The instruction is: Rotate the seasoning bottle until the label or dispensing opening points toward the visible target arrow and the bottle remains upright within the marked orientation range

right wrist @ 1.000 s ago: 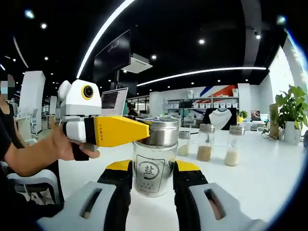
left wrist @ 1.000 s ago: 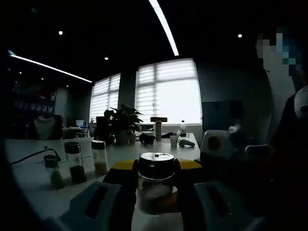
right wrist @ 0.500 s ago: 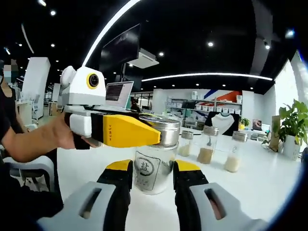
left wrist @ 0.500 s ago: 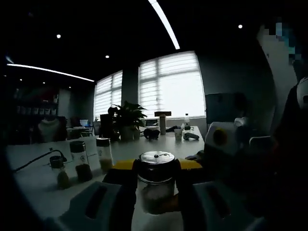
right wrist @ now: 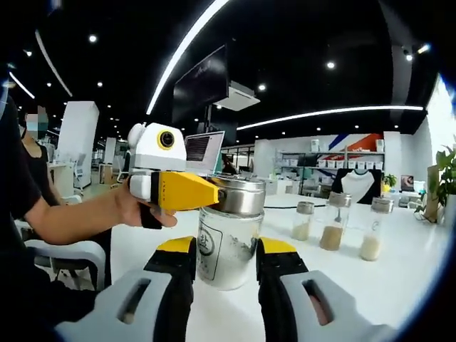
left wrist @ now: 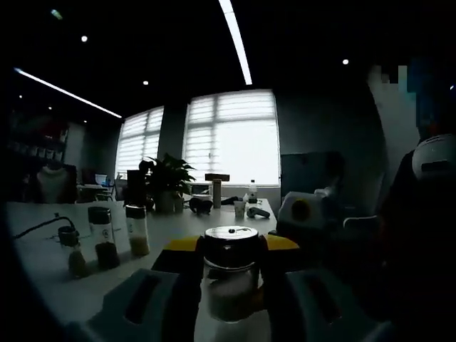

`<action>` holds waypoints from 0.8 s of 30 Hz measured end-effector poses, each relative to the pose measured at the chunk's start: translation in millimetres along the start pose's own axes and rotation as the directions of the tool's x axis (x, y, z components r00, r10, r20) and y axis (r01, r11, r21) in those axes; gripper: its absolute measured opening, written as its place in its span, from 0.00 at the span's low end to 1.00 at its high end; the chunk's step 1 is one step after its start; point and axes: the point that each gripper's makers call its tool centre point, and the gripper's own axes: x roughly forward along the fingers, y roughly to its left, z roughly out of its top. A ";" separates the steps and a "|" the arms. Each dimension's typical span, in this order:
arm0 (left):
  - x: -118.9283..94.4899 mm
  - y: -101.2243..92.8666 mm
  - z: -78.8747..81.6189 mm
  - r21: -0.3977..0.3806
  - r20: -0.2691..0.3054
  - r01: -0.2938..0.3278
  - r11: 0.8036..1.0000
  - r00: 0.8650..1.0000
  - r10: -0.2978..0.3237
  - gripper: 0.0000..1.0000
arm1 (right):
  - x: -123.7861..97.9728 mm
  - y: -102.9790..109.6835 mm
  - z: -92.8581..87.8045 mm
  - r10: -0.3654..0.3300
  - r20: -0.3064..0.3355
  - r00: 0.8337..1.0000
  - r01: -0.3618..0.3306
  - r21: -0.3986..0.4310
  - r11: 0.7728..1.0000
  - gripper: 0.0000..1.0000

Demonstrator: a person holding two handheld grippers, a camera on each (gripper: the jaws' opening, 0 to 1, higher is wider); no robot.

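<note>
The seasoning bottle [right wrist: 228,249] is clear glass with a metal lid [right wrist: 238,196] and white grains inside. It stands upright on the white table [right wrist: 399,285]. Its round printed label [right wrist: 206,242] faces left in the right gripper view. My right gripper [right wrist: 226,248] is shut on the glass body, one yellow-tipped jaw on each side. My left gripper [right wrist: 217,192] reaches in from the left, held by a hand [right wrist: 142,212], and is shut on the lid. In the dim left gripper view, the bottle [left wrist: 229,281] sits between the left gripper [left wrist: 230,246] jaws.
Three smaller spice bottles [right wrist: 332,222] stand in a row at the right, seen also as spice bottles [left wrist: 100,239] on the left. A potted plant [left wrist: 165,182] and small items sit at the table's far end. A grey chair [right wrist: 64,253] and a seated person are at the left.
In the right gripper view the label has turned from facing the camera to facing left. The left gripper on the lid has swung round with it. Both cameras have shifted.
</note>
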 end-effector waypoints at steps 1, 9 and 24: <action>1.2 3.0 -1.7 0.017 -0.011 -0.044 0.999 0.999 0.044 0.32 | 0.6 -3.6 -1.3 -0.030 -0.012 0.999 0.030 -0.008 1.000 0.31; 2.1 11.5 -14.1 0.075 -0.052 -0.215 0.974 0.974 0.219 0.33 | 8.5 -9.5 -11.6 -0.138 -0.063 0.988 0.135 -0.046 0.990 0.31; -15.0 22.2 -17.5 0.126 -0.089 -0.296 0.947 0.947 0.308 0.32 | 19.9 -6.6 -2.8 -0.043 -0.013 0.999 0.043 -0.002 0.999 0.32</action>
